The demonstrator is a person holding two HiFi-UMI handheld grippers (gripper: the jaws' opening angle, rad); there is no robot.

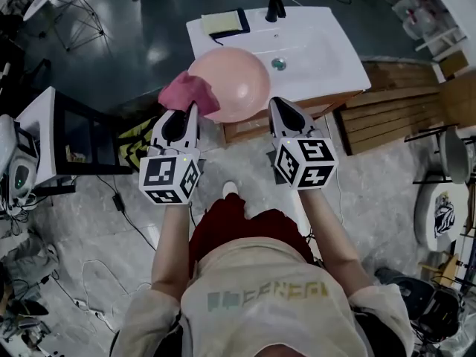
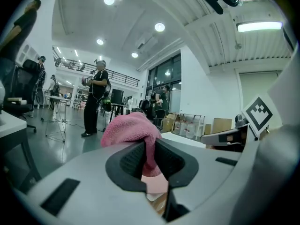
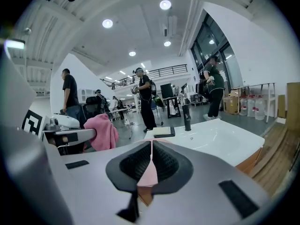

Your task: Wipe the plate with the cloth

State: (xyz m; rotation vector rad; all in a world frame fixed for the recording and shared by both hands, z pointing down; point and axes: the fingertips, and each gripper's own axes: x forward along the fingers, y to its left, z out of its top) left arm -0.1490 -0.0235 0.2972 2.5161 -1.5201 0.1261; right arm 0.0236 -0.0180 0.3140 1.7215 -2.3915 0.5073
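A round pink plate (image 1: 234, 80) is held in the air in front of a white sink (image 1: 320, 50). My right gripper (image 1: 274, 103) is shut on the plate's near right rim, and the thin pink plate edge (image 3: 149, 175) shows between its jaws. My left gripper (image 1: 192, 108) is shut on a pink cloth (image 1: 190, 93), which lies bunched against the plate's left edge. In the left gripper view the cloth (image 2: 133, 128) bulges over the jaws of that gripper (image 2: 150, 158). The right gripper view shows the cloth (image 3: 103, 131) hanging to the left.
The sink has a black tap (image 1: 277, 2) and a yellow pad (image 1: 223, 22) on its back left corner, over a wooden cabinet. Wooden pallets (image 1: 394, 110) lie to the right. A white table and black frame (image 1: 44, 132) stand at left. Several people stand far off in the hall.
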